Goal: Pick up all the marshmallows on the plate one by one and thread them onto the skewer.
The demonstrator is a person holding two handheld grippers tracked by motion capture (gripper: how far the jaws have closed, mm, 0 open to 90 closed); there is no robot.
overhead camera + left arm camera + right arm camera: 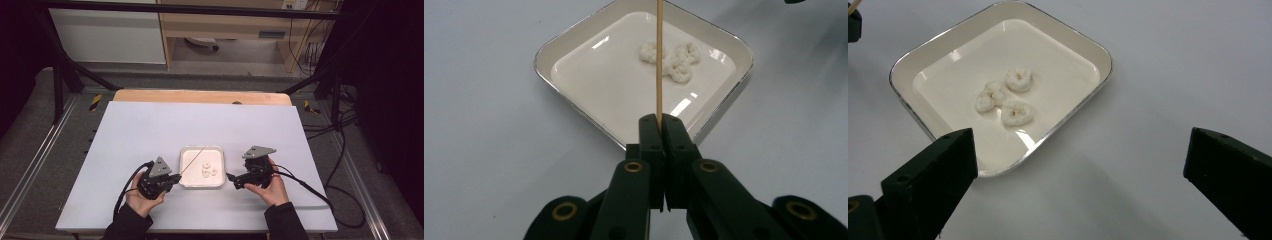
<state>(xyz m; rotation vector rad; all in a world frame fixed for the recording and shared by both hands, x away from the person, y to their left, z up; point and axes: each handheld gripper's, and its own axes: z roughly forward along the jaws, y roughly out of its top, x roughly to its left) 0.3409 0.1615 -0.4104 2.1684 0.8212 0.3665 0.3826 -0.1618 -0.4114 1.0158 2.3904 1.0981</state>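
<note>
Nearest the lens in the left gripper view: left tool (659,122), black jaws pressed together, clamped on the lower end of a thin wooden skewer (658,60). Skewer upright in that view, crossing over a square white dish (574,40) and the 3 pale ring-shaped food pieces (671,60) inside it; tip cut off by the frame's top edge. From the high view, skewer (192,160) slanting from the left tool (174,179) up over the dish (202,150), whether touching the pieces cannot be told. 3 pieces (1005,97) clustered near the dish's middle, touching or almost so. Right tool (1080,165) with jaws wide apart, nothing between them, just beside the dish's near corner (1098,60). Seen from above, right tool (231,177) just right of the dish, held in a hand. Dish resting on a pale lilac worktop (150,125), with a wooden edge (200,96) at the far side.
</note>
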